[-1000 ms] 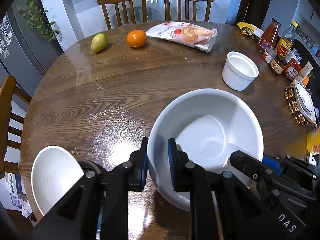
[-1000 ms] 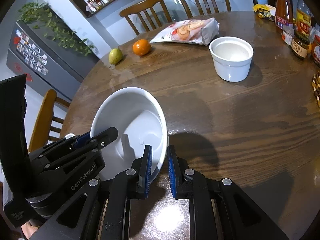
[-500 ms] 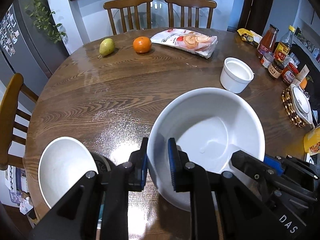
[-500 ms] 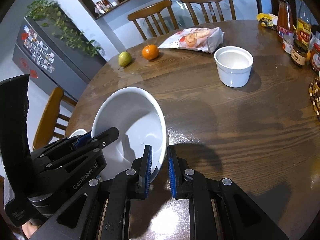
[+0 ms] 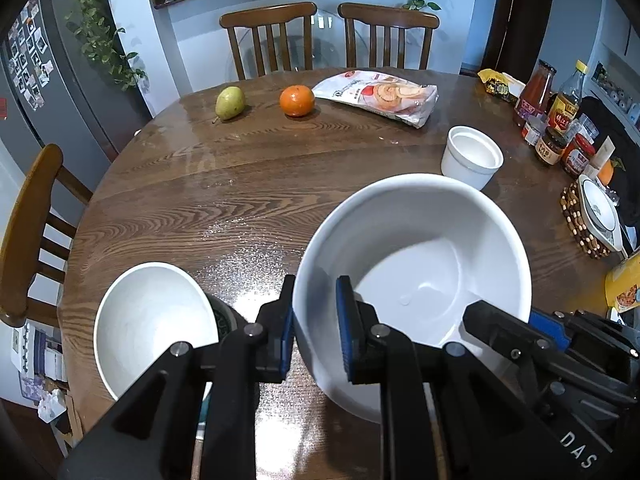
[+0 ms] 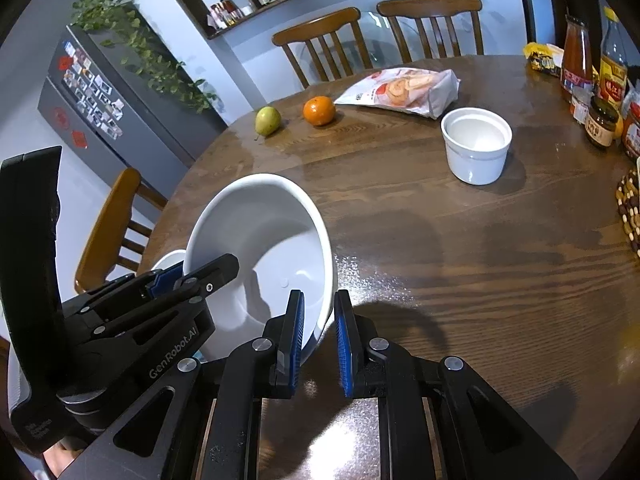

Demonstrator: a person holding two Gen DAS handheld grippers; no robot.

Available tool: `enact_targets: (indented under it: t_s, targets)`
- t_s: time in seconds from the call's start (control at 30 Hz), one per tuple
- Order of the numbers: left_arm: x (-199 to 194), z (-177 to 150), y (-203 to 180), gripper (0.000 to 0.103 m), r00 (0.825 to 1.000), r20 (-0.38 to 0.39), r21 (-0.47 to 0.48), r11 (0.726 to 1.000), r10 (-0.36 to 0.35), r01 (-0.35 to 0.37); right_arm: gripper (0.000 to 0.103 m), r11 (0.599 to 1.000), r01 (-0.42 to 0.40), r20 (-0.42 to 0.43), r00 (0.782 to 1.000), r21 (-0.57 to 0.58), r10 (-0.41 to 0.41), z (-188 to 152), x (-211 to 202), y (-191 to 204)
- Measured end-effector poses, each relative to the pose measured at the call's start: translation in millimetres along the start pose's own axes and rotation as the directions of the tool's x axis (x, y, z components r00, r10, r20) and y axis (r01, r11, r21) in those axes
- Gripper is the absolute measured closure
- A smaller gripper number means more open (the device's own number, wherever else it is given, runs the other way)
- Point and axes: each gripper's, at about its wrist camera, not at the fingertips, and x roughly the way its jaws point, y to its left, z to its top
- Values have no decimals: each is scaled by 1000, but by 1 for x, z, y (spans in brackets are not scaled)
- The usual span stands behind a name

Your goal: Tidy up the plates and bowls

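Left gripper (image 5: 316, 328) — lower centre of the left wrist view, pointing steeply down, its blue-padded fingers (image 5: 345, 332) clamped on the near-left rim of the large white bowl (image 5: 420, 264). Right gripper (image 6: 319, 332) — lower centre of the right wrist view, likewise angled down, jaws pinched on the same bowl's right rim. Each gripper's black body shows in the other's view, at the lower corner.

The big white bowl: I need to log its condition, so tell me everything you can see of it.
The big white bowl is deep, round, glossy like glazed ceramic, and empty, with a small raised dot at its bottom. It is tilted and appears lifted above the wooden table. The left gripper pinches its near rim, one finger inside and one outside; the right gripper pinches the rim on the other side. No chips or cracks show.
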Motion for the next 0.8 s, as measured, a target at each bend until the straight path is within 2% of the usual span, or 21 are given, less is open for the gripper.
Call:
enact_targets:
  t_s: [0.8]
  targets:
    - [-21,-8,7,86,999,41,-38,999,31,-29,86,998,-39,28,999,-54,41,-1,-15,11]
